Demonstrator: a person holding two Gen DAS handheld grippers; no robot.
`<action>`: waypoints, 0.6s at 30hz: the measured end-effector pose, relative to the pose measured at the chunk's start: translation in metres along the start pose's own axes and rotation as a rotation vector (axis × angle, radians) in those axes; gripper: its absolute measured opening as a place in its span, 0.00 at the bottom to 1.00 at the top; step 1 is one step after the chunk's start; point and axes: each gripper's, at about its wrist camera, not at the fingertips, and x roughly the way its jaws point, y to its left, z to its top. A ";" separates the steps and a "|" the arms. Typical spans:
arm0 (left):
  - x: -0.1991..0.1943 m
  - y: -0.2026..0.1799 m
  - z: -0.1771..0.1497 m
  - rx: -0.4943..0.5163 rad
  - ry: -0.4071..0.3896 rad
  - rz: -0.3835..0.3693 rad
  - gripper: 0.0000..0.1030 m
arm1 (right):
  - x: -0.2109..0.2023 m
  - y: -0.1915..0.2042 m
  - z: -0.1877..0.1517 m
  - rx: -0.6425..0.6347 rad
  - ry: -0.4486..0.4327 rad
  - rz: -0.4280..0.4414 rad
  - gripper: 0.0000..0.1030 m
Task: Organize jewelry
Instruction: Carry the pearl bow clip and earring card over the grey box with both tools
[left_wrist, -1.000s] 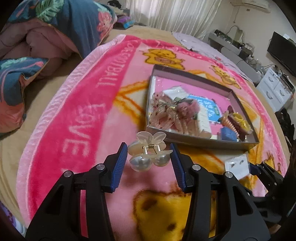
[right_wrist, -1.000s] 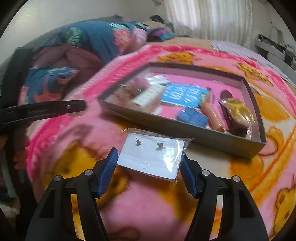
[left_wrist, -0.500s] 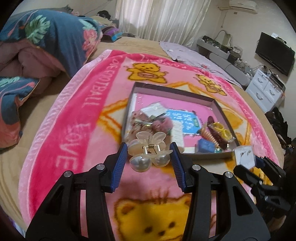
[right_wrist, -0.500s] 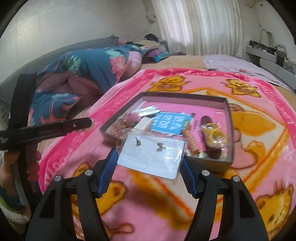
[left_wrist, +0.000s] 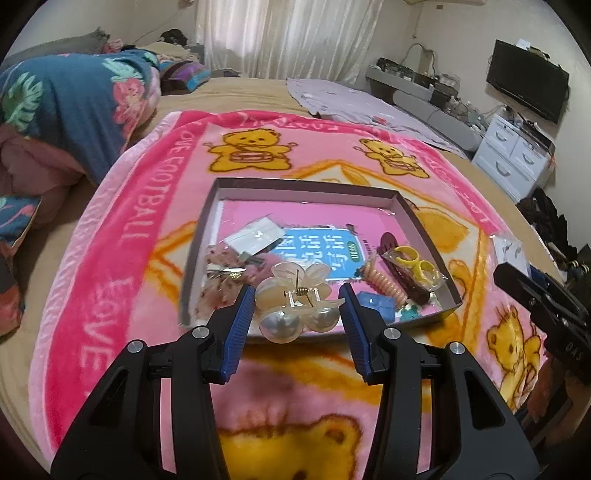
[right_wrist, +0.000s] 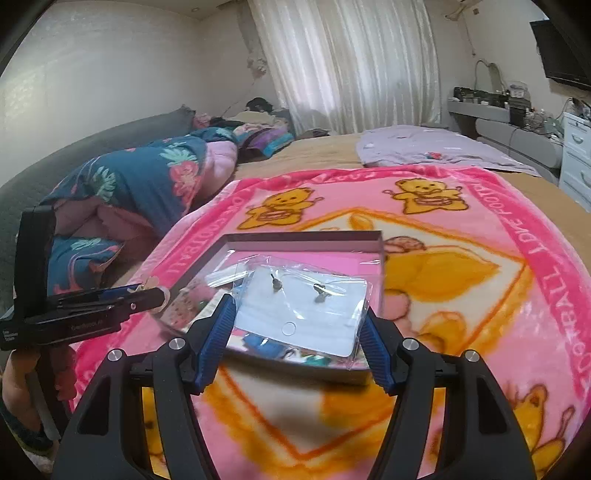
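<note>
A cream hair claw with two pearl balls (left_wrist: 295, 301) sits between the blue pads of my left gripper (left_wrist: 297, 317), which is shut on it above the near edge of the shallow grey box (left_wrist: 306, 188). The box holds several hair clips, a spiral hair tie (left_wrist: 384, 282), yellow rings (left_wrist: 413, 262) and a blue printed card (left_wrist: 319, 251). My right gripper (right_wrist: 297, 323) is shut on a white earring card in a clear bag (right_wrist: 303, 312), held over the near side of the same box (right_wrist: 306, 238). The left gripper shows from the side (right_wrist: 144, 295) in the right wrist view.
The box lies on a pink blanket with yellow bears (left_wrist: 140, 221) spread over a bed. A bundled floral quilt (left_wrist: 74, 107) lies at the left. A lilac sheet (left_wrist: 354, 99), white drawers (left_wrist: 517, 158) and a wall television (left_wrist: 528, 85) stand at the right.
Both grippers have risen and pulled back from the box, still holding the hair claw and the earring card. The box now looks smaller and farther off in both views.
</note>
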 end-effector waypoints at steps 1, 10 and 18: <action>0.003 -0.003 0.002 0.007 0.002 -0.002 0.38 | 0.001 -0.003 0.001 0.002 -0.001 -0.007 0.62; 0.028 -0.021 0.010 0.043 0.024 -0.023 0.38 | 0.019 -0.015 0.011 0.006 0.022 -0.036 0.62; 0.052 -0.024 0.004 0.062 0.070 -0.044 0.38 | 0.038 -0.018 0.022 -0.034 0.056 -0.047 0.62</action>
